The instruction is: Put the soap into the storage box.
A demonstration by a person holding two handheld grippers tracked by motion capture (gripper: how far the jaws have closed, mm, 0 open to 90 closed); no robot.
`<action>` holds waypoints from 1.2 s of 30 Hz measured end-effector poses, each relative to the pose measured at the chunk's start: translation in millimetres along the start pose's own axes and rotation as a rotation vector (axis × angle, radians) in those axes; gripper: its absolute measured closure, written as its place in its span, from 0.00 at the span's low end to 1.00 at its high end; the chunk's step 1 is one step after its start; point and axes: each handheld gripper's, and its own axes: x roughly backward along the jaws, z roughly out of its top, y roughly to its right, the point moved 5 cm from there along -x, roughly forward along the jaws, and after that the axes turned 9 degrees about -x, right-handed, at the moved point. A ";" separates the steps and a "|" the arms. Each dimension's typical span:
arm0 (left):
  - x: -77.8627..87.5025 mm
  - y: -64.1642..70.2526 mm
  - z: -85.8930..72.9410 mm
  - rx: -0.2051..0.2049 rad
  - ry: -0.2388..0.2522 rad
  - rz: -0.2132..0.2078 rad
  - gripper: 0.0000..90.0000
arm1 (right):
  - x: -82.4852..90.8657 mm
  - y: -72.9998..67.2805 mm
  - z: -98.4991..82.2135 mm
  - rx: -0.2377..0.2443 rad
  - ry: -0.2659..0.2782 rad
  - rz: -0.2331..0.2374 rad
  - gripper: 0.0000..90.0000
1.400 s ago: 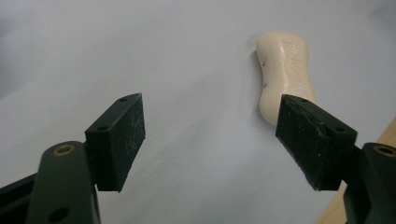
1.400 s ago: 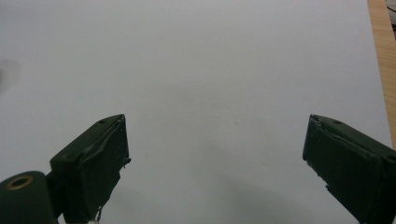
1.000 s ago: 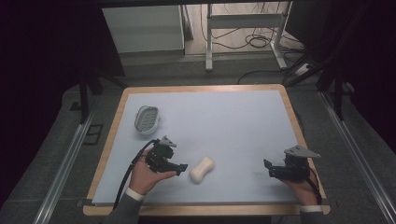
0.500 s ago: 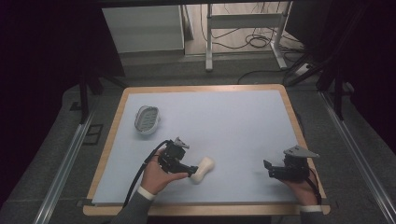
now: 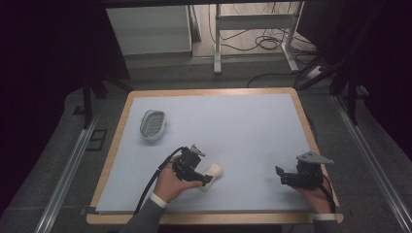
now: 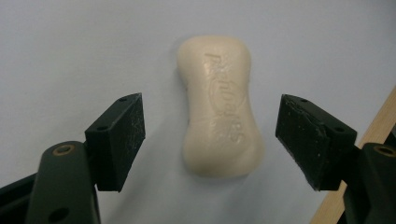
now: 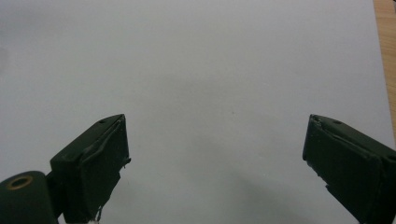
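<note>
From the high view, the left gripper (image 5: 203, 175) has moved in from beside the soap (image 5: 212, 174) and now reaches over it on the blue mat (image 5: 243, 126), likely lining up a grasp; a soap dish (image 5: 152, 124) waits well apart. The right gripper (image 5: 286, 178) hasn't moved.

In the left gripper view, spread jaws flank the soap, untouched; its embossed lettering is unreadable.

In the right gripper view, jaws are spread over bare mat.

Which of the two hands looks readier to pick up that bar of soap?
Left. The left gripper is open with its jaws either side of the soap bar; the right gripper sits far off over bare mat.
</note>
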 end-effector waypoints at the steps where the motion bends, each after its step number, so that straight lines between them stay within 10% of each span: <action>1: -0.6 0.7 1.2 -0.003 -0.002 0.001 0.28 | 0.0 0.3 0.0 -0.001 0.000 -0.001 0.07; 36: -39.2 9.9 11.0 -0.064 -0.170 0.061 0.48 | -0.8 9.5 -2.5 -0.022 -0.007 -0.050 0.08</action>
